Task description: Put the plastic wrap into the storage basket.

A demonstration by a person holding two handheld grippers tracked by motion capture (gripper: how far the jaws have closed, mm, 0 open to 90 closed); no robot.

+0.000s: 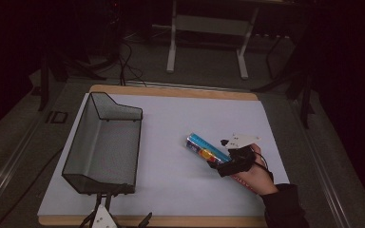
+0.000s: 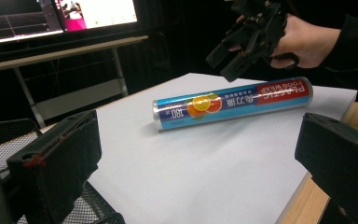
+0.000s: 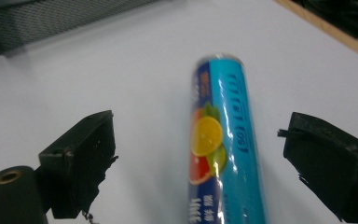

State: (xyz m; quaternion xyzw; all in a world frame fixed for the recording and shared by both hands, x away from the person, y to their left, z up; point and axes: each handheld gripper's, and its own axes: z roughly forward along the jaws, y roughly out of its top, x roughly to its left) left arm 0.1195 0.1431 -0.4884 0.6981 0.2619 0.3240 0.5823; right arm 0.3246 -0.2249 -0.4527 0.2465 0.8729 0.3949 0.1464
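Spread wide, the 2 jaws of the right gripper (image 3: 198, 158), 1 on each side of the blue roll of plastic wrap (image 3: 223, 149) and touching neither side, so apparently lined up to close across its width for a firm pinch. Flat on the white table cover (image 1: 180, 118), that roll, right of the wire mesh basket (image 1: 105, 142) and well apart from it. Likewise wide and empty, the left gripper (image 2: 200, 163), low at the near table edge beside the basket, seemingly kept out of the way.
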